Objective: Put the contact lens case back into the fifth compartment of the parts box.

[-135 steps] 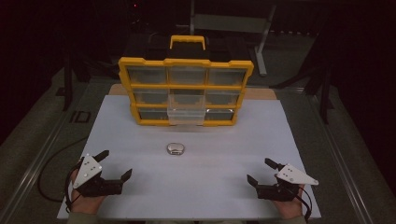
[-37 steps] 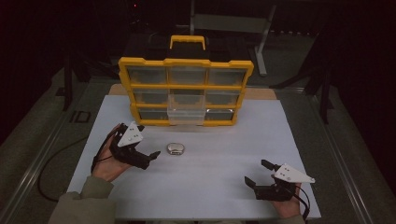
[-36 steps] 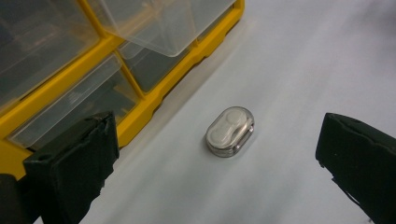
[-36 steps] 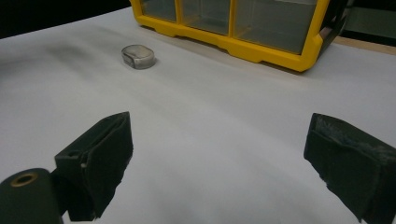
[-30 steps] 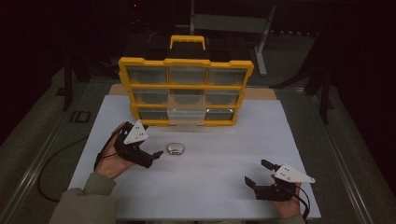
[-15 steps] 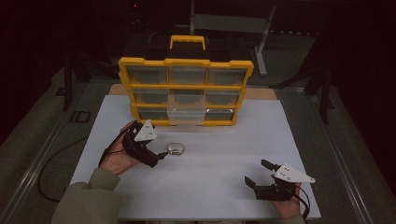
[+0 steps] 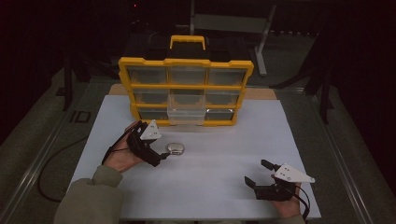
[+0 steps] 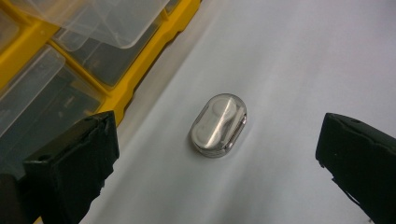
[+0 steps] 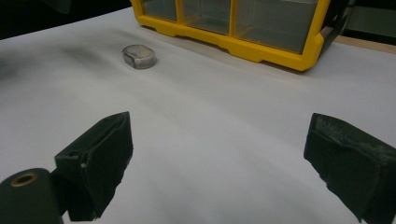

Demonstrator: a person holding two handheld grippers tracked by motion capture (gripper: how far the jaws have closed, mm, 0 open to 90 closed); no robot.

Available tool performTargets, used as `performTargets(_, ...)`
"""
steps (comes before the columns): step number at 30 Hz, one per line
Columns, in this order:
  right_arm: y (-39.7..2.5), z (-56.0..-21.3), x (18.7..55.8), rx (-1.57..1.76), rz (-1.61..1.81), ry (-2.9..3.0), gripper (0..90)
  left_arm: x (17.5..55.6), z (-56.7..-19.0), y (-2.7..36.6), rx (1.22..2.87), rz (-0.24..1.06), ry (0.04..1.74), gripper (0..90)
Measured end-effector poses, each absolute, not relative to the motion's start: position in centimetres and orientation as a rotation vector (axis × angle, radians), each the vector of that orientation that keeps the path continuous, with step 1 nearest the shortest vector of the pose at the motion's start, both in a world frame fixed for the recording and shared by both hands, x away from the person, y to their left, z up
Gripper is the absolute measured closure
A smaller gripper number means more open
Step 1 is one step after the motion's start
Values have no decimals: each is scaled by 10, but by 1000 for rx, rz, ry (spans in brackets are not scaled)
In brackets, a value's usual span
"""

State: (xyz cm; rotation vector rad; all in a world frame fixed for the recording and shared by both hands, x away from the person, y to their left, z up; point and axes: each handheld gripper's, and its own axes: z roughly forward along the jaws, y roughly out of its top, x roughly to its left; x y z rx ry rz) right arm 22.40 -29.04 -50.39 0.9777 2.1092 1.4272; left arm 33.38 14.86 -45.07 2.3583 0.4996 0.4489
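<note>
A small silvery oval case (image 7: 176, 148) lies on the white table top (image 7: 210, 186), in front of a yellow organizer (image 7: 186, 86) with clear drawers. My left gripper (image 7: 162, 151) is open just left of the case, jaws pointing at it. In the left gripper view the case (image 8: 218, 125) sits ahead, centred between the two wide-apart jaws of the left gripper (image 8: 216, 140), and nothing touches it. My right gripper (image 7: 256, 171) rests open and empty near the front right edge. From the right gripper (image 9: 219, 140), the case (image 9: 138, 56) is far off at the upper left.
The organizer's bottom middle drawer (image 7: 187, 116) is pulled out a little toward the case; its clear wall (image 8: 116, 23) and the yellow frame (image 8: 140, 79) lie close on the left gripper's left. The organizer's yellow corner (image 9: 308, 51) stands beyond the right gripper.
The left gripper has travelled from the front left of the table forward and right, up to the silvery case. The right gripper has stayed where it was, and the case has not moved.
</note>
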Motion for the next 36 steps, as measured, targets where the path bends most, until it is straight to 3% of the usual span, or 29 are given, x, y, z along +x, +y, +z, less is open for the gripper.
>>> performTargets(36,-291,-504,224,983,1436,2106,80,356,-480,134,2429,384,492,0)
